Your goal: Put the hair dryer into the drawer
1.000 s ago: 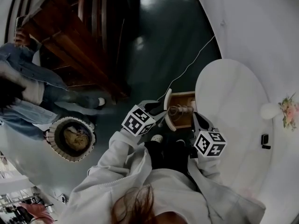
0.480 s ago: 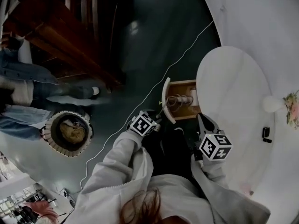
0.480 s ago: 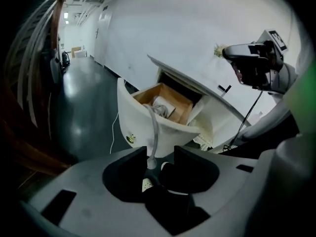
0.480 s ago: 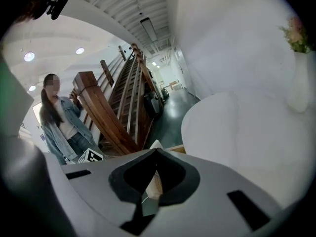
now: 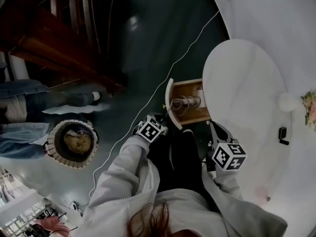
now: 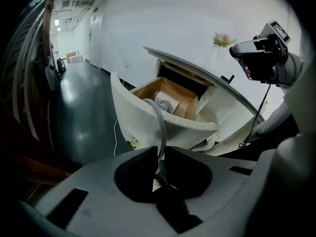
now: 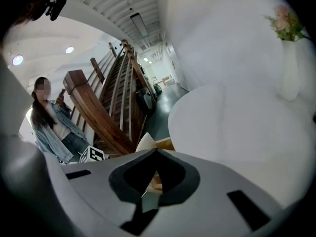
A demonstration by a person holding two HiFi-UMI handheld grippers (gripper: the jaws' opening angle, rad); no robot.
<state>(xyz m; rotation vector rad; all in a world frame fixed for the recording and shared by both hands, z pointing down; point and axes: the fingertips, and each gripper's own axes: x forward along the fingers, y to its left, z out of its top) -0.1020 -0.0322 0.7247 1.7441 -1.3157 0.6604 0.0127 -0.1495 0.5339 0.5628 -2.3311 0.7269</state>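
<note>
While the head view looks steeply down, a small wooden drawer with a curved white front [image 5: 169, 102] stands pulled open from under a round white table [image 5: 247, 83]. Inside it lies the pale grey hair dryer [image 5: 190, 101], seen only as a pale shape with looped coils. The left gripper [image 5: 160, 125] sits just beside the drawer's front. The right gripper [image 5: 216, 132] hangs at the table's edge, near the drawer's other side. A thin white cable [image 5: 148, 102] trails across the dark floor.

From the left gripper view, the left gripper [image 6: 160, 154] is clamped on a grey cord [image 6: 161, 125]. The cord rises from the jaws, arches over the drawer [image 6: 148, 122] front and drops into the wooden box. There the hair dryer [image 6: 165, 102] rests as a rounded pale bundle. The right gripper [image 6: 261, 58] shows at upper right, well apart.

From the right gripper view, the right gripper [image 7: 156, 151] has its jaws pressed together with nothing between them. Beyond them are the table [image 7: 232, 127] top and a corner of the drawer [image 7: 148, 142].
</note>
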